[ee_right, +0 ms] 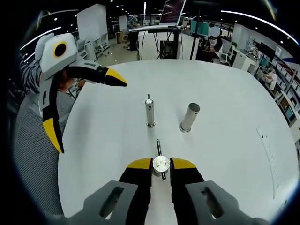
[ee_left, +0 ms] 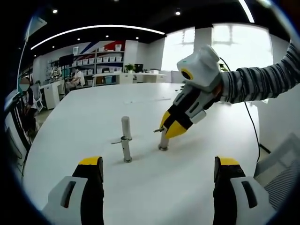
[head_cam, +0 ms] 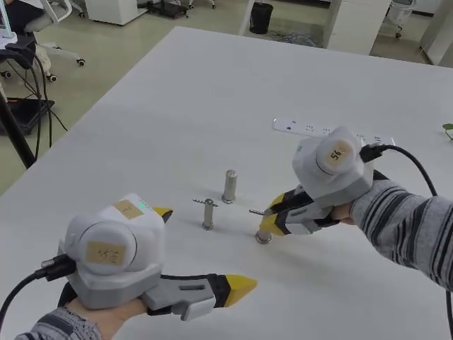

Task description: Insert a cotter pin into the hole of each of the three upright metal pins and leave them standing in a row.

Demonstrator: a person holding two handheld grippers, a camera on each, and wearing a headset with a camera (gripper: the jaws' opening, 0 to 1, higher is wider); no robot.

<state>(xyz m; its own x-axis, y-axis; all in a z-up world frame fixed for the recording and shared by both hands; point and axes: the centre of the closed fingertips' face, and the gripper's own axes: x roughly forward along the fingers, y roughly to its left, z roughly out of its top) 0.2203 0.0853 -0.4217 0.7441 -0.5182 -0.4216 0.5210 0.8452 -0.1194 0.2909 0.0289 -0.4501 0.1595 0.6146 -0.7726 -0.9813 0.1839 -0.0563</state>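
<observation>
Three short metal pins stand on the white table [head_cam: 177, 106]. The far pin [head_cam: 229, 186] [ee_right: 189, 117] has nothing in it. The middle pin [head_cam: 208, 214] [ee_left: 126, 149] [ee_right: 150, 111] has a cotter pin [head_cam: 204, 202] through its top. My right gripper [head_cam: 271, 216] [ee_right: 161, 165] is shut on another cotter pin [head_cam: 256, 211] [ee_right: 158, 146] level with the head of the near pin [head_cam: 263, 236] [ee_left: 163, 142], and that pin's top [ee_right: 161, 163] shows between the jaws. My left gripper [head_cam: 202, 249] [ee_left: 158, 163] stays open and holds nothing, low on the near left, apart from the pins.
A white power strip [head_cam: 311, 129] [ee_right: 265, 140] lies on the table behind the right gripper. A black cable [head_cam: 417, 166] trails from that gripper. Office chairs [head_cam: 53, 32] and floor cables sit beyond the table's left edge.
</observation>
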